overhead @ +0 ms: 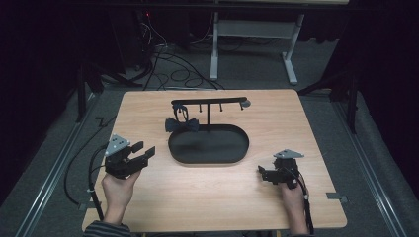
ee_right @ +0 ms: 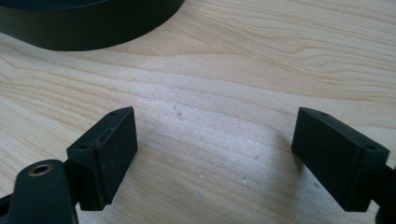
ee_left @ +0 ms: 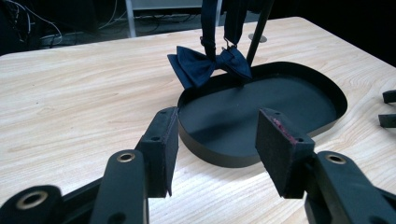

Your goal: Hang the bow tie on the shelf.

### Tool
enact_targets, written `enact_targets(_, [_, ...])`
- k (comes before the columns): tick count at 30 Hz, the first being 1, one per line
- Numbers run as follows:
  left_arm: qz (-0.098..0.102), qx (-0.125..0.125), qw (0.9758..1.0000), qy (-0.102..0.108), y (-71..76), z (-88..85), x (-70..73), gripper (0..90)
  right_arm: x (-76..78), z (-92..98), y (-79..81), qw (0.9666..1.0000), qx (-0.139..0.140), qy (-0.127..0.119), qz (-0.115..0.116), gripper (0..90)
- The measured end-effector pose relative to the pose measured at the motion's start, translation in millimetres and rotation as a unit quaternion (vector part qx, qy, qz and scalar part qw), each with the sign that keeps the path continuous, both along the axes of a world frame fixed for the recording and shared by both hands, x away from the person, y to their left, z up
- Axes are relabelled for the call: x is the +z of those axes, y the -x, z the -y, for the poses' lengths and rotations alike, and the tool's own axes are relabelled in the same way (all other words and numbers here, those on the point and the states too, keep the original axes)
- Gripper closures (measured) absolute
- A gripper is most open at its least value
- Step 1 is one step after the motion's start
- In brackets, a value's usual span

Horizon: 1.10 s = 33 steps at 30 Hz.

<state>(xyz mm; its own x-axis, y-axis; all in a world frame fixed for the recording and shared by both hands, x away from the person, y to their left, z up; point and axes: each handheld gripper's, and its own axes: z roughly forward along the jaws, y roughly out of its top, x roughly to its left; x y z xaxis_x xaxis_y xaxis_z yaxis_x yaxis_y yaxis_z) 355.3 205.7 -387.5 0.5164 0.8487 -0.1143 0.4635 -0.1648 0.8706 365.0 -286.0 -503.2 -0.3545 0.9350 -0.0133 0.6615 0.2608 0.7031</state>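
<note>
A dark blue bow tie [overhead: 182,125] hangs by its strap from the left end of a black T-shaped rack [overhead: 209,103], resting at the far left rim of the black oval tray [overhead: 209,157]. In the left gripper view the bow tie [ee_left: 208,66] dangles just beyond the tray [ee_left: 327,126]. My left gripper [overhead: 143,152] is held above the table left of the tray, jaws open and empty, pointing toward it. My right gripper [overhead: 263,173] rests low near the front right, open, with bare wood between its pads [ee_right: 109,144].
The wooden table [overhead: 148,197] has rounded corners and stands over a grey floor. Cables [overhead: 173,69] and a white desk frame [overhead: 257,44] lie beyond the far edge. The tips of the other gripper [ee_left: 389,108] peek in at the right edge of the left gripper view.
</note>
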Motion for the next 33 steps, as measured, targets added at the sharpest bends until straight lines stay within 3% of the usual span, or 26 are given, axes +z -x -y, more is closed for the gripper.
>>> enact_targets(26, [-0.021,0.005,0.9997,0.012,7.7,-7.1,-18.9,49.1,-0.1,0.0,-0.1,1.0000,0.000,0.000,0.001,15.4])
enact_targets(33, [-0.021,0.015,0.9996,0.011,13.6,-18.3,-20.9,48.8,-0.1,-0.1,0.0,1.0000,0.000,0.000,0.001,15.4])
